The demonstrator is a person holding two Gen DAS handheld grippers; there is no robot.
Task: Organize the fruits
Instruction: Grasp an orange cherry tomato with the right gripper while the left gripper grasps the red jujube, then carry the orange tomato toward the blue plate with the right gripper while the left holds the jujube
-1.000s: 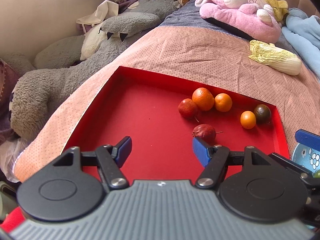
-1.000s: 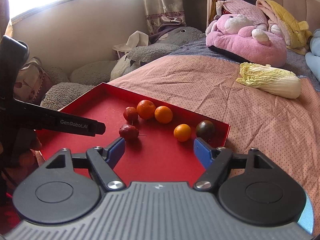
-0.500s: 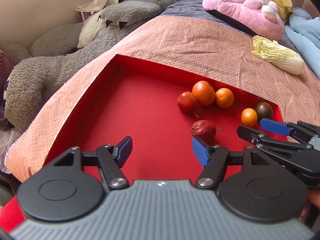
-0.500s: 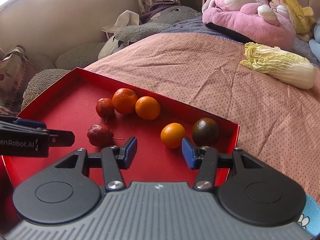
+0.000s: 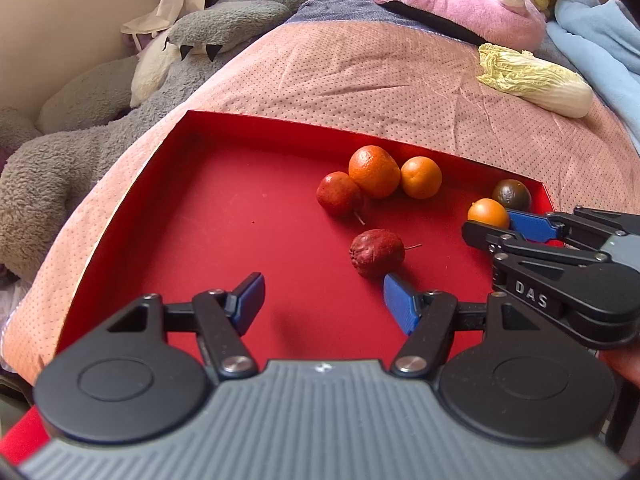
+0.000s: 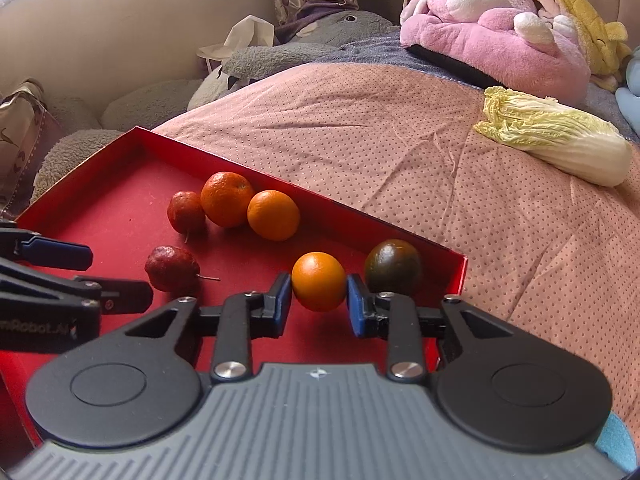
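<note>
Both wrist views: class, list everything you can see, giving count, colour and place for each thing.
Tray: one, red, on the bedspread.
Oranges: three, orange, in the tray; one between the right tool's pads.
Red fruits: two, dark red, in the tray.
Dark fruit: one, green-brown, tray corner.
Cabbage: one, pale yellow-white, on the bedspread.
Bedspread: one, pink, dotted.
Plush toys: pink, grey, behind.
Left tool: open, above the tray.
Right tool: shut on the orange.
</note>
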